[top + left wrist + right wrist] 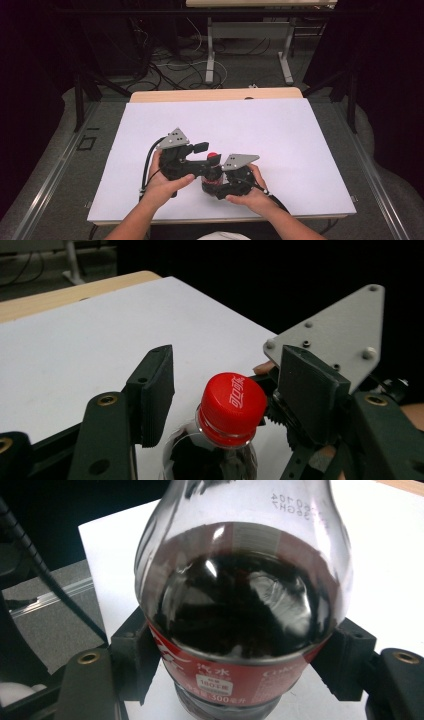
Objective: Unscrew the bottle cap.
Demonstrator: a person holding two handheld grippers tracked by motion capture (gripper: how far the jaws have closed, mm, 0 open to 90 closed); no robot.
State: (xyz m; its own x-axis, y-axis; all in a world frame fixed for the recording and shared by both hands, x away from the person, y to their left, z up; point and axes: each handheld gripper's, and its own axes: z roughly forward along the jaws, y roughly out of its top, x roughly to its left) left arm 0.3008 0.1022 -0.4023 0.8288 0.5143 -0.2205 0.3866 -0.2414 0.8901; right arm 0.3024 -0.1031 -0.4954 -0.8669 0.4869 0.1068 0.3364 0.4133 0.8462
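Observation:
A small cola bottle (212, 181) with a red cap (213, 156) stands upright on the white sheet (225, 120), near its front edge. My right gripper (218, 188) is shut on the bottle's body at the red label (220, 672), one pad on each side. My left gripper (208, 157) comes in from the left at cap height. In the left gripper view its jaws stand on either side of the cap (233, 405) with a gap at each pad, so this gripper (225, 387) is open. The bottle (240, 605) holds dark liquid.
The white sheet covers a wooden table (215, 94) whose far edge shows behind it. Past the table are desk legs (210, 55) and loose cables on the floor. The right gripper's grey plate (340, 335) sits close behind the cap.

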